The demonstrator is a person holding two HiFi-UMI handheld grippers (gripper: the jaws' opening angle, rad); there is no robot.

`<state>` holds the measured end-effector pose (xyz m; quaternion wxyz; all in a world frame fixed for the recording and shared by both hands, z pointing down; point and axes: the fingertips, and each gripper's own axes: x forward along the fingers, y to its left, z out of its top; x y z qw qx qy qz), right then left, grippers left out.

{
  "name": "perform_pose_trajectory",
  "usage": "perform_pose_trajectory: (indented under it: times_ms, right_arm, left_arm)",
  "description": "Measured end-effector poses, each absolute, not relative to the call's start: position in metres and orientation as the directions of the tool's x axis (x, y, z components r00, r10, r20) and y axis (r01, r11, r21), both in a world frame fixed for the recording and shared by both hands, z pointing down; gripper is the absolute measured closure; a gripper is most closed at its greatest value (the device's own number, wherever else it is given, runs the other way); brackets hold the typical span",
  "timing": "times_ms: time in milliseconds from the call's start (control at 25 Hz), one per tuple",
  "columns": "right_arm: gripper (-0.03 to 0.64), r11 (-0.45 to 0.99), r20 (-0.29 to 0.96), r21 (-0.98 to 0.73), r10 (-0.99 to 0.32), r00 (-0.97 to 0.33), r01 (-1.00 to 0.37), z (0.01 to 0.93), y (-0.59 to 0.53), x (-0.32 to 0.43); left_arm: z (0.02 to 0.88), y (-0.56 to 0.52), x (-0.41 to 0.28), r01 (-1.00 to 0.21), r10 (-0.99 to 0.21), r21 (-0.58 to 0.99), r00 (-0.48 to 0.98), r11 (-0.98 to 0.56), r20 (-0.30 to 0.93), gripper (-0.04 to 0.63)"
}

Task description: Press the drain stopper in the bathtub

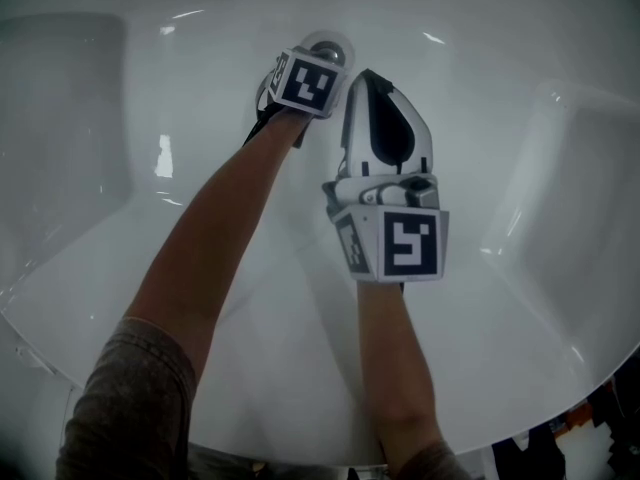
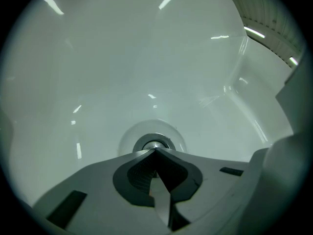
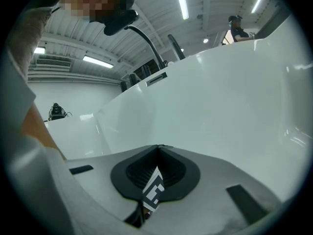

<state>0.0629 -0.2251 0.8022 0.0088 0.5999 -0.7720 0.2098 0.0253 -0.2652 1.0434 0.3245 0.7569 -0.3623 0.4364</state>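
The round chrome drain stopper (image 2: 153,144) sits in a shallow dished ring in the white bathtub floor (image 2: 122,67). My left gripper (image 2: 155,151) is shut, its joined tips right at the stopper's near edge; whether they touch it I cannot tell. In the head view the stopper (image 1: 329,50) peeks out just beyond the left gripper's marker cube (image 1: 305,83). My right gripper (image 1: 372,76) is held higher beside it, shut with nothing in it. In the right gripper view its tips (image 3: 159,147) point at the tub's inner wall (image 3: 220,102).
The tub's curved walls rise on all sides, with a stepped corner (image 1: 560,168) at the right. The tub's near rim (image 1: 300,448) runs below my forearms. A dark curved faucet (image 3: 146,40) stands above the rim in the right gripper view.
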Motion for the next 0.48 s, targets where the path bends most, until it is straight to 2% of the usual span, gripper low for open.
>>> perform_pose_trajectory:
  times_ms: [160, 320, 480]
  right_arm:
    - [0.617, 0.191, 0.267, -0.307, -0.923, -0.277, -0.932, 0.803, -0.222, 0.067]
    - [0.618, 0.186, 0.275, -0.291, -0.923, -0.269, -0.938, 0.804, -0.223, 0.068]
    - [0.618, 0.189, 0.287, -0.273, -0.92, -0.268, -0.943, 0.8, -0.219, 0.067]
  left_arm:
    - [1.043, -0.258, 0.023, -0.839, -0.239, 0.193, 0.353, -0.509, 0.905, 0.592]
    - [1.034, -0.265, 0.027, -0.835, -0.292, 0.197, 0.385, -0.513, 0.875, 0.592]
    - [1.027, -0.26, 0.016, -0.852, -0.254, 0.213, 0.366, -0.478, 0.895, 0.594]
